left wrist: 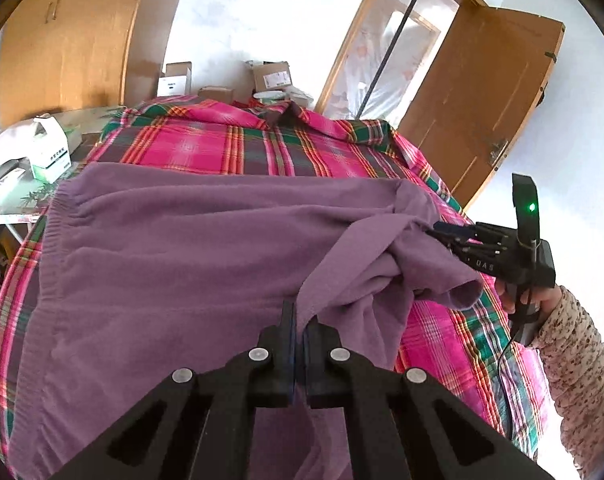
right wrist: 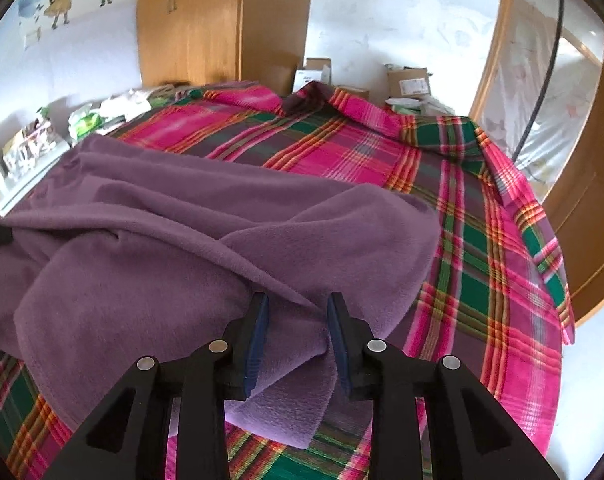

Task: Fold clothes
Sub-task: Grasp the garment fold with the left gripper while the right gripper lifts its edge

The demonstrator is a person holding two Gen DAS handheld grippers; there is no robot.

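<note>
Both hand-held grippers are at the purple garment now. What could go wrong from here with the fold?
1. The right hand-held gripper looks open around the purple garment, so that side may slip.
2. The left hand-held gripper pinches only a thin edge, which might pull free.
3. The cloth is bunched between them, so the fold may come out uneven.

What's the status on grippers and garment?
Left gripper shut on purple sweater. Right gripper open, fabric between fingers. Sweater part folded on plaid bedsheet. Nothing in the way.

purple garment [left wrist: 174, 248] runs past the lower frame edge, hem unseen.
</note>
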